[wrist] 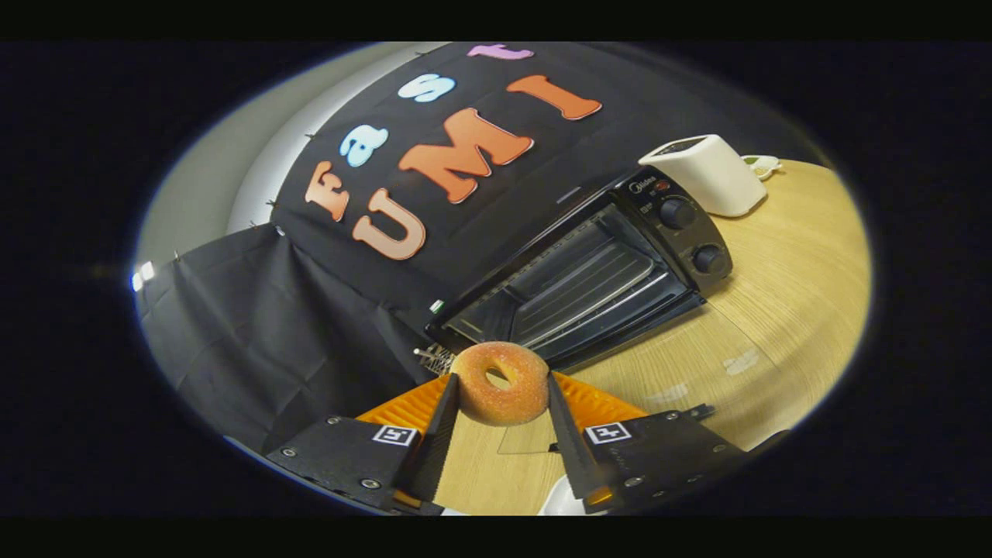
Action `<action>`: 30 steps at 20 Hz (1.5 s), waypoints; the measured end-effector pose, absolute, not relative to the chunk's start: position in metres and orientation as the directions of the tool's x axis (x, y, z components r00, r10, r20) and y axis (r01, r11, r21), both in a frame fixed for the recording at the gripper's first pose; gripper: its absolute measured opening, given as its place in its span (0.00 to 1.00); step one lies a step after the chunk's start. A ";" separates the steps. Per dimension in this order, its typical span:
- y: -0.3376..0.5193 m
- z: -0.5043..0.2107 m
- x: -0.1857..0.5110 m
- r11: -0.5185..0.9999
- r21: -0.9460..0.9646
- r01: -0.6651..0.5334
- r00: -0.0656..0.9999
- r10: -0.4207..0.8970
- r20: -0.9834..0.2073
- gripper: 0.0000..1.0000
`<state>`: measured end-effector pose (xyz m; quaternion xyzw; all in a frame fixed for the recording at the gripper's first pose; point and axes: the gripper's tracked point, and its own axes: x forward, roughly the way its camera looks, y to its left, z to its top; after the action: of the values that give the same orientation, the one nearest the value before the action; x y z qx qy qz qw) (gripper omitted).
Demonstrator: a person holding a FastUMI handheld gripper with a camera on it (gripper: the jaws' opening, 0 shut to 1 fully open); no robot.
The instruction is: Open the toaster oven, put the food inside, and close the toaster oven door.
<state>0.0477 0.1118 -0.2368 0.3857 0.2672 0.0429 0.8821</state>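
A sugar-dusted ring doughnut (500, 384) is held off the wooden table, with my gripper (502, 381) shut on it, one finger pressing each side. Just beyond it stands the black toaster oven (581, 279), tilted in this view. A wire rack (589, 283) shows in the oven's front opening, and the door looks folded down, though I cannot tell for sure. Its two knobs (676, 211) sit on the panel at the oven's right end.
A white pop-up toaster (709, 182) stands right of the oven, with a small pale dish (761, 164) behind it. The wooden table (775, 294) stretches right of the fingers. A small wire object (434, 358) lies by the oven's left corner. Black cloth hangs behind.
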 end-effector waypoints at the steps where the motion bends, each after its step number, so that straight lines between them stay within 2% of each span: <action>1: 0.111 -0.240 0.056 0.690 0.709 0.145 0.855 0.273 -0.441 0.64; 8: 0.098 -0.263 0.107 0.616 0.738 0.275 0.843 0.214 -0.493 0.64; 17: 0.080 -0.273 0.165 0.554 0.769 0.318 0.866 0.160 -0.473 0.64; 26: 0.084 -0.295 0.189 0.621 0.688 0.375 0.857 0.051 -0.513 0.66; 30: 0.087 -0.286 0.186 0.716 0.612 0.335 0.864 0.025 -0.502 0.80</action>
<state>0.1856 0.0866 -0.2862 0.3667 0.2456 -0.0869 0.8931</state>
